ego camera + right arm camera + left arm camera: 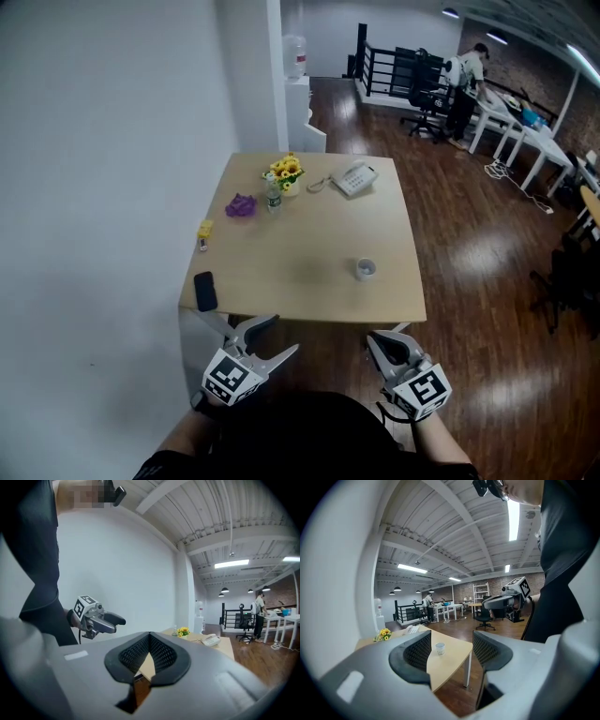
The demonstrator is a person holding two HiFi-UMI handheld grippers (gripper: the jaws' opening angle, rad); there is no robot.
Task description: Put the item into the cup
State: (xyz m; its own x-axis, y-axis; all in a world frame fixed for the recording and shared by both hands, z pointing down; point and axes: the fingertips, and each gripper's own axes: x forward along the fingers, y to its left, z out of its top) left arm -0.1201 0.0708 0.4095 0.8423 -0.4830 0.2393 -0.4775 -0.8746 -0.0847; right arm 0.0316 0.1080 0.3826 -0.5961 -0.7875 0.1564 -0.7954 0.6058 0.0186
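A small white cup (365,269) stands near the right front of the light wooden table (309,272). It also shows far off between the left jaws as the cup (440,648). A small yellow item (204,229) and a crumpled purple thing (241,205) lie by the table's left edge. Both grippers hover in front of the table, below its front edge, and hold nothing. My left gripper (281,336) is open, its jaws wide apart in its own view (451,646). My right gripper (373,340) is shut, its pads meeting (149,645).
A black phone (205,291) lies at the front left corner. Yellow flowers (284,174), a small bottle (273,199) and a white desk telephone (354,178) sit at the back. A white wall runs along the left. A person (464,80) stands by distant desks.
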